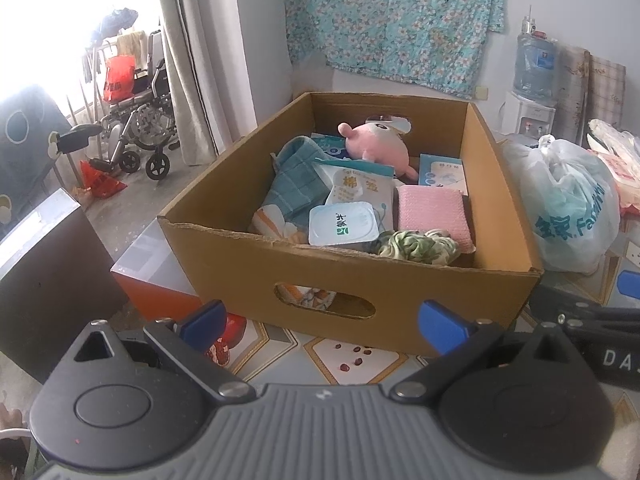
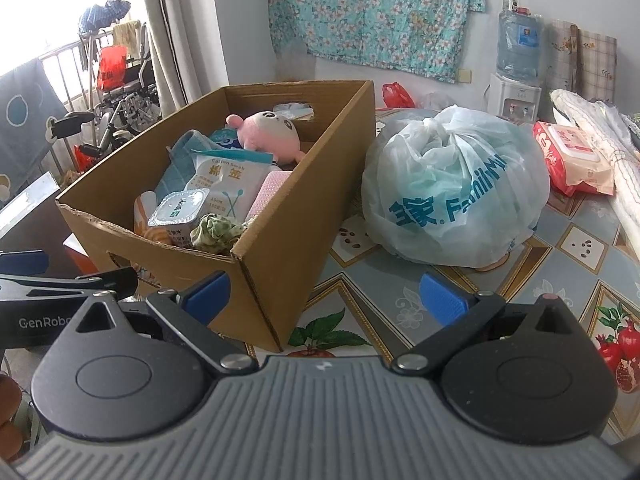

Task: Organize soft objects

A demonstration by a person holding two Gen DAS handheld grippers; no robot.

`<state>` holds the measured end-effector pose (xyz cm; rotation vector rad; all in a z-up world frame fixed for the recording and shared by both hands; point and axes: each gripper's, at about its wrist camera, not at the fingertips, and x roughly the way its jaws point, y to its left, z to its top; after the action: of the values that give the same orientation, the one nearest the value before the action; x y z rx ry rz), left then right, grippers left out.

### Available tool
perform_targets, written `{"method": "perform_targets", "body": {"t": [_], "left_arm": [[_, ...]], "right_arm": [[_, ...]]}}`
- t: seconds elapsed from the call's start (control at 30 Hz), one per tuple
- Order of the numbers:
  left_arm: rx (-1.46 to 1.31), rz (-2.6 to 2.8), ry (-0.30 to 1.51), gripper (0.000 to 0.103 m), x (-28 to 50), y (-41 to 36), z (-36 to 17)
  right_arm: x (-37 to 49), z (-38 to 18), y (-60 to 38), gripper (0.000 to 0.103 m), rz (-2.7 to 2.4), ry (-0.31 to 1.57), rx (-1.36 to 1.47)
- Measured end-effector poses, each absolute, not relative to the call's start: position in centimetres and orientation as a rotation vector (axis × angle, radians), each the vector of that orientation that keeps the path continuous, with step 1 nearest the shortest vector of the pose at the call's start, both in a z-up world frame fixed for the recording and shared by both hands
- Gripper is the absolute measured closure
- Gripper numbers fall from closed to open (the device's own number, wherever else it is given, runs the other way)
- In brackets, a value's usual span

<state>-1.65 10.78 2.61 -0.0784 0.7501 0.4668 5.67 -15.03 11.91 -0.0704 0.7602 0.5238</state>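
A brown corrugated cardboard box with an oval handle hole in its near wall and a ragged front rim sits on the table, filling the centre of the left wrist view and the left centre of the right wrist view. Inside it, at the back, lies a round pink plush toy with a white face; to its left is a folded teal checked towel of woven cloth. In the middle rests a white packet of cotton swabs printed "Cotton Swab", and in front of it a small sealed tub with a foil lid bearing green characters. A pink textured sponge cloth lies flat at the right, and a crumpled green-and-white scrunchie sits in the near right corner. The table carries a glossy patterned tablecloth with diamonds and pomegranates. Just beside the box on the right stands a knotted, translucent plastic bag lettered "FamilyMart", and beyond it, at the right edge, a pink pack of wet wipes. The left gripper and the right gripper hover low in each frame, blue-padded fingers spread wide and holding nothing. A floral cloth hangs on the wall at upper centre, with a water dispenser at upper right.
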Motion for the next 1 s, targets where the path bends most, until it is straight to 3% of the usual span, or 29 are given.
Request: {"method": "perform_targets", "body": {"t": [1.0], "left_arm": [[-0.113,0.453,0.801,0.0,-1.58,11.31,1.91]], "right_arm": [[5.95,11.33,-14.47,0.001,0.521,0.81,-0.088]]}}
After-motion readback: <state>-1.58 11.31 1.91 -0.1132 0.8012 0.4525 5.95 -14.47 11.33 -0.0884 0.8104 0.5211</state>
